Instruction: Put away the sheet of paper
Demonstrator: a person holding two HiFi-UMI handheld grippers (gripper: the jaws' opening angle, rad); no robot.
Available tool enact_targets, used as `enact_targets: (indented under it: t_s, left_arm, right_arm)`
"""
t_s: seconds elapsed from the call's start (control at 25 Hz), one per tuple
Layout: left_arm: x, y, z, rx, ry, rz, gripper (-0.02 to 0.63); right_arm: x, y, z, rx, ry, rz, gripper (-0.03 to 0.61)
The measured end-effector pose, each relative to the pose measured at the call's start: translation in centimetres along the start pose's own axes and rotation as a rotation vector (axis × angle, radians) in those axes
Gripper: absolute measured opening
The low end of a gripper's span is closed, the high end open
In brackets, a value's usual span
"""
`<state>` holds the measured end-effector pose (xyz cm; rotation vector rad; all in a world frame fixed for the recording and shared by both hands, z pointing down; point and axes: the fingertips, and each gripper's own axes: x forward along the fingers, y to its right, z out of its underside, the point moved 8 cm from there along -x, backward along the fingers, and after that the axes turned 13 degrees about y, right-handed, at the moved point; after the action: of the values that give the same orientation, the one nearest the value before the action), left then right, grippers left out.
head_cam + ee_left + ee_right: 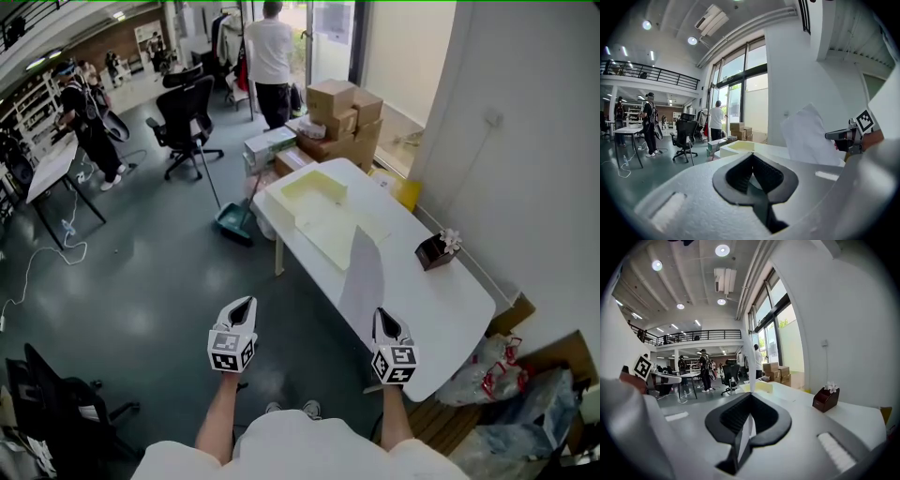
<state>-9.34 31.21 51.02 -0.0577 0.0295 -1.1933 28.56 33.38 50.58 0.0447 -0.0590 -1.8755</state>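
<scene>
While the right gripper [385,322] pinches the sheet of paper [364,270] by its near edge, jaws closed on it, the sheet stands upright above the white table [450,305], on the near side of a pale foam tray [317,192]. Left gripper [243,309] hangs beside the table, over the floor. Its jaws appear closed on nothing, though the wide-angle view distorts them.

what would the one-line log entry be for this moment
right tongs: shut on thin white paper sheet, held upright | left tongs: shut, empty
</scene>
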Motion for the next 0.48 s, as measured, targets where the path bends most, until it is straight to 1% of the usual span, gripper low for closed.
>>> enact_targets:
  t_s: [0.2, 0.48]
  left_arm:
    - [0.3, 0.8, 0.0, 0.004, 0.006, -0.016, 0.005]
    - [1.1, 1.1, 0.5, 0.001, -0.007, -0.034, 0.005]
  right_arm:
    - [0.7, 0.6, 0.1, -0.002, 0.002, -0.04, 0.003]
    - [2.1, 1.4, 0.2, 0.006, -0.001, -0.058, 0.003]
